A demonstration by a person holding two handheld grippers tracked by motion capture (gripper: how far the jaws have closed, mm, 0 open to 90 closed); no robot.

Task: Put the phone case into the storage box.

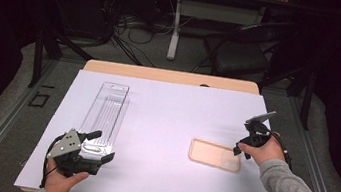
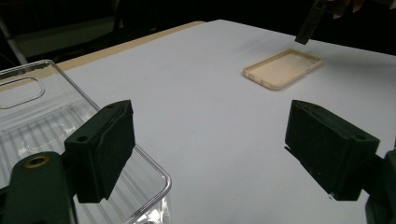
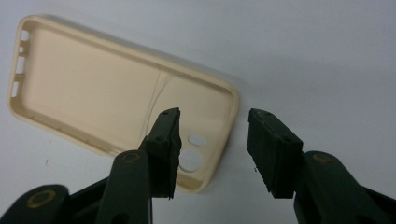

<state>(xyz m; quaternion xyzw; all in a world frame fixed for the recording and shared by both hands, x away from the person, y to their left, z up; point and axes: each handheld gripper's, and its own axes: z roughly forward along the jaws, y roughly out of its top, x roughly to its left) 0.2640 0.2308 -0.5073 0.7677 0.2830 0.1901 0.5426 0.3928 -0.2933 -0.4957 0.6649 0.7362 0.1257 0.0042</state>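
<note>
A cream phone case lies hollow side up on the white sheet, right of centre. My right gripper points down at its right end. The jaws straddle the end wall by the camera hole, one over the inside and one outside, with a gap to each pad. A long clear plastic tray lies at the left. My left gripper rests at the tray's near end, jaws wide apart and empty, one jaw over the tray's corner. In the left gripper view, the right gripper shows far off.
The white sheet covers most of the wooden table. Bare sheet lies between tray and case. Behind the table are a dark chair, a white table leg and floor cables.
</note>
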